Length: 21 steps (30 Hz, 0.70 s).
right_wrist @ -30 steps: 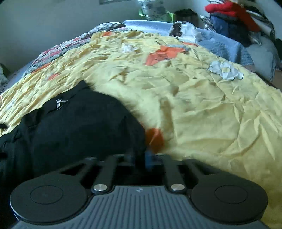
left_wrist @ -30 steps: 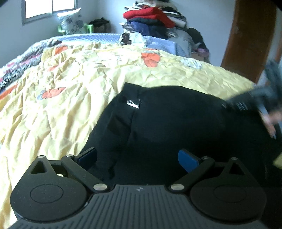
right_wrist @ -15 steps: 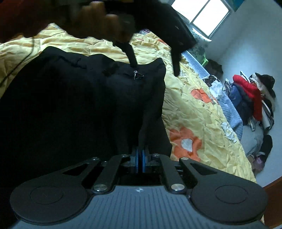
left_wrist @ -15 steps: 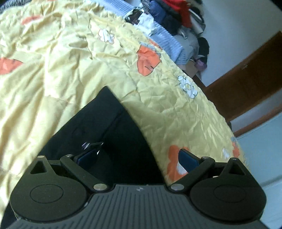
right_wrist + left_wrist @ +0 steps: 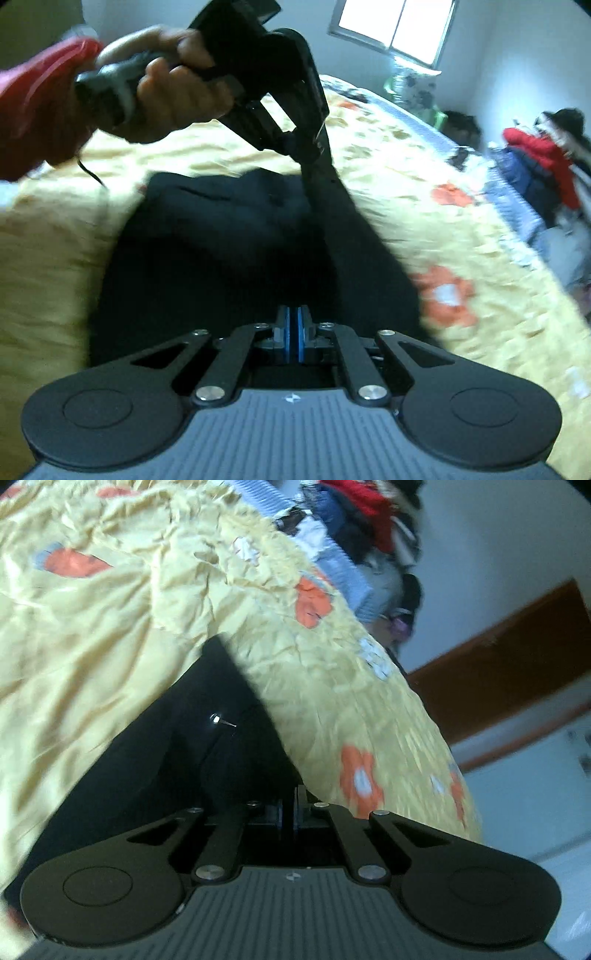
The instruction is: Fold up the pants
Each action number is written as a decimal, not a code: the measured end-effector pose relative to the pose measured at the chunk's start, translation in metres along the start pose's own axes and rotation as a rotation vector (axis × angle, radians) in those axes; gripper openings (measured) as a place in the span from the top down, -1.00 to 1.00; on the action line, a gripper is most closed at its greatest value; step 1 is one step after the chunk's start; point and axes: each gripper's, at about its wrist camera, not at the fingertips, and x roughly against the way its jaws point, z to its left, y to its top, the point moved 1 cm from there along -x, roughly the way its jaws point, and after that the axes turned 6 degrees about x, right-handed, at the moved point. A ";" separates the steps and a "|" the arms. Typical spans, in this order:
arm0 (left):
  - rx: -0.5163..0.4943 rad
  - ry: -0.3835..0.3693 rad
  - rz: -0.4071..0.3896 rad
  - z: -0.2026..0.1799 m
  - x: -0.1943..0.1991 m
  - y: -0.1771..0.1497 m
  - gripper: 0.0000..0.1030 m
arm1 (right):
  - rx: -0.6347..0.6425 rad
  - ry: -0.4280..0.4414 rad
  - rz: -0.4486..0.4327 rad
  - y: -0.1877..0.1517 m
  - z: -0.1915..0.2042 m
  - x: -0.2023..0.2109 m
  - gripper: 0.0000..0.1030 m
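The black pants (image 5: 221, 236) lie on the yellow flowered bedspread (image 5: 461, 206). My right gripper (image 5: 293, 332) is shut on the near edge of the pants. My left gripper (image 5: 310, 151), held in a hand with a red sleeve, shows in the right wrist view pinching the far edge of the pants and lifting it off the bed. In the left wrist view the left gripper (image 5: 290, 805) is shut on the black fabric (image 5: 192, 746), which has a small shiny zipper pull (image 5: 218, 719).
A heap of clothes (image 5: 543, 162) lies beyond the bed's far side and also shows in the left wrist view (image 5: 369, 520). A window (image 5: 399, 26) is in the back wall. A brown wooden door (image 5: 509, 657) stands at right.
My left gripper has closed from open onto the pants' edge and lifted it. My right gripper stays shut on the pants; both views have swung round.
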 end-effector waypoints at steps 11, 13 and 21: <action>-0.097 -0.023 -0.036 0.036 0.072 -0.063 0.94 | 0.102 -0.319 0.050 -0.002 0.069 0.037 -0.22; -0.095 -0.045 -0.044 0.033 0.073 -0.063 0.94 | 0.137 -0.431 0.087 -0.012 0.068 0.031 -0.68; -0.113 -0.062 -0.091 0.026 0.081 -0.067 0.94 | 0.097 -0.572 0.227 -0.032 0.039 -0.020 0.00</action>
